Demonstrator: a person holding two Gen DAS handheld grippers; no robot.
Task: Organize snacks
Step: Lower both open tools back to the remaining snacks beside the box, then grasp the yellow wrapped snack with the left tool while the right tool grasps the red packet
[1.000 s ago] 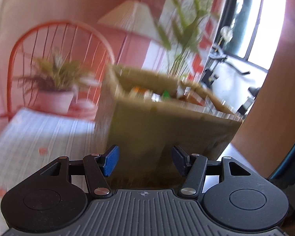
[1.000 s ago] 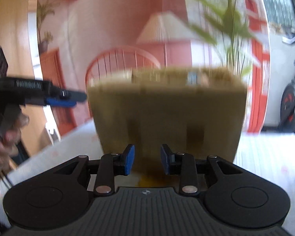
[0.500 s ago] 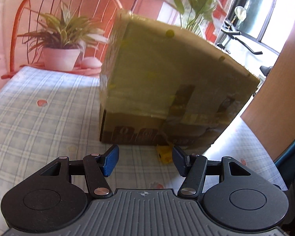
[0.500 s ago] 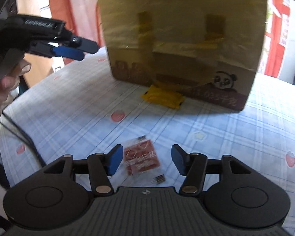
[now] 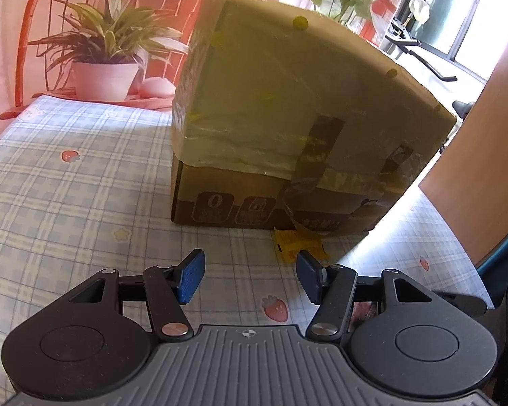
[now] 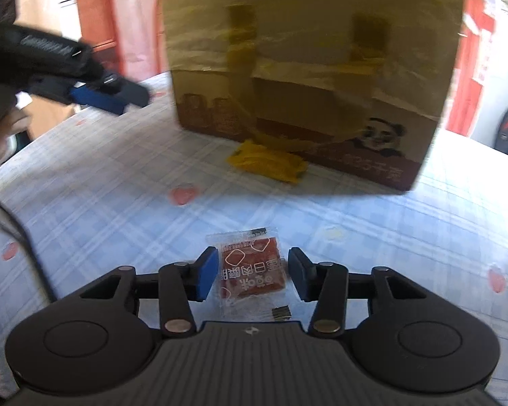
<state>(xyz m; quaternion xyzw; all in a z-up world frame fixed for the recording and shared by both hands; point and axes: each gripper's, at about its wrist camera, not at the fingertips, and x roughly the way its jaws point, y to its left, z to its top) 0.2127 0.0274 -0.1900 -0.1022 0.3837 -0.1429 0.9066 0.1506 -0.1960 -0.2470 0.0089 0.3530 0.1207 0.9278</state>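
Pick-up step judged in hand. Right gripper is held open, empty, straddling the red clear-wrapped snack packet on the checked tablecloth. Next: lowering, closing. Left gripper open, empty, near tape-covered cardboard box.

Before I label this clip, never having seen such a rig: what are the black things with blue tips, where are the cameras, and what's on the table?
Each is a hand-held gripper a person carries, with a camera looking along its fingers. The left hand-held gripper is open and empty, facing a taped cardboard box on the checked tablecloth. The right hand-held gripper is open, its fingers either side of a red snack packet lying on the cloth, not gripped. A yellow packet lies at the box's foot.
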